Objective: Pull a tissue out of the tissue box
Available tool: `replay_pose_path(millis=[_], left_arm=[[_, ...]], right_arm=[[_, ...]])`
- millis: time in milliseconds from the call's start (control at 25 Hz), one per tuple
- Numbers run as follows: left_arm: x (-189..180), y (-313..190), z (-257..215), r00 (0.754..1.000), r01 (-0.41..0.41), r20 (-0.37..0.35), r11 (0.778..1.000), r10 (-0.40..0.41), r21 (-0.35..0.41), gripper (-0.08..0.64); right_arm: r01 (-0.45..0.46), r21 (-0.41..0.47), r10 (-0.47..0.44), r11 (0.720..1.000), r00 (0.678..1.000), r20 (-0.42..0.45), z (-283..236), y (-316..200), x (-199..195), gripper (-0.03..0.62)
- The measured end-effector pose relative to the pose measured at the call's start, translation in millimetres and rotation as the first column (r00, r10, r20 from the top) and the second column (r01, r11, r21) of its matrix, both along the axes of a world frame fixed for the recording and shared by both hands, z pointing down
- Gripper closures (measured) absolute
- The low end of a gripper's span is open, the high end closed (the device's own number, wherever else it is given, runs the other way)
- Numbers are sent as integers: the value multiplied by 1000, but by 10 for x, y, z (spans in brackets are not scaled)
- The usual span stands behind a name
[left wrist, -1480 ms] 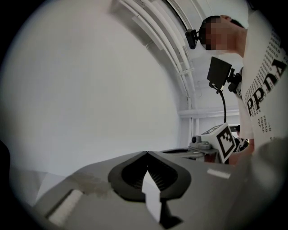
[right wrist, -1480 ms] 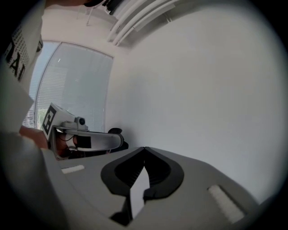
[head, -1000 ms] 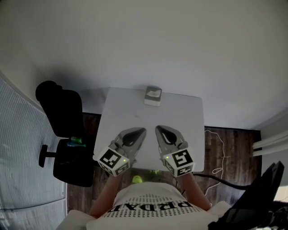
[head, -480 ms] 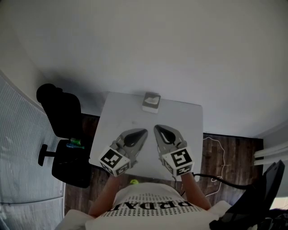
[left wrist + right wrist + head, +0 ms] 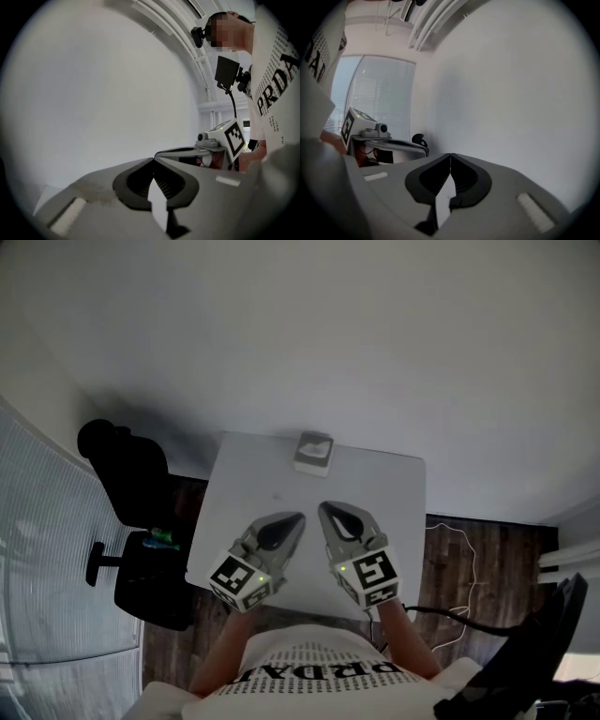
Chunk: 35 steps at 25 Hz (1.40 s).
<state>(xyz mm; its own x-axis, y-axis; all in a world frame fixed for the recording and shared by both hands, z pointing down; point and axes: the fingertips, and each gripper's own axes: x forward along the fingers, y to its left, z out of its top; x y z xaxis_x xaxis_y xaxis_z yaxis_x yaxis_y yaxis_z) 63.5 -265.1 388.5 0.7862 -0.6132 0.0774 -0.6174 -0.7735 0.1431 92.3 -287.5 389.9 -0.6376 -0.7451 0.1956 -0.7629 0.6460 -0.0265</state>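
A grey tissue box (image 5: 313,452) with a white tissue poking from its top stands at the far edge of the white table (image 5: 375,493). My left gripper (image 5: 292,518) and right gripper (image 5: 325,512) hover side by side over the table's near half, well short of the box. In both gripper views the jaws meet tip to tip with nothing between them: left gripper (image 5: 153,160), right gripper (image 5: 450,154). The box is hidden in both gripper views, which look at a bare white wall.
A black office chair (image 5: 131,512) stands left of the table beside a window blind (image 5: 47,549). A cable (image 5: 459,563) lies on the dark wood floor at the right. A dark object (image 5: 534,652) fills the bottom right corner.
Both grippers have drifted a little further over the table toward the box, staying side by side with jaws closed. The table and box sit slightly higher in the head view.
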Motion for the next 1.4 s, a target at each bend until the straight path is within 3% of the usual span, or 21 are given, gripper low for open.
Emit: replay_pose_path(millis=[560,880,1400], left_arm=[[-75,-325,111,999,-44,16,999,44,-10,568],[-177,-609,80,998,-70,-5,998,70,-1,568],[-316,-1233,523,999,-41,-22,997,39,-67,568]], right_arm=[[-27,-19,26,999,999,-29,92,-313,-158,580],[-42,-19,41,999,998,-51,50,-575,-346,538],[-45,-92,32,995,990,-135,580,-1160,-453,538]])
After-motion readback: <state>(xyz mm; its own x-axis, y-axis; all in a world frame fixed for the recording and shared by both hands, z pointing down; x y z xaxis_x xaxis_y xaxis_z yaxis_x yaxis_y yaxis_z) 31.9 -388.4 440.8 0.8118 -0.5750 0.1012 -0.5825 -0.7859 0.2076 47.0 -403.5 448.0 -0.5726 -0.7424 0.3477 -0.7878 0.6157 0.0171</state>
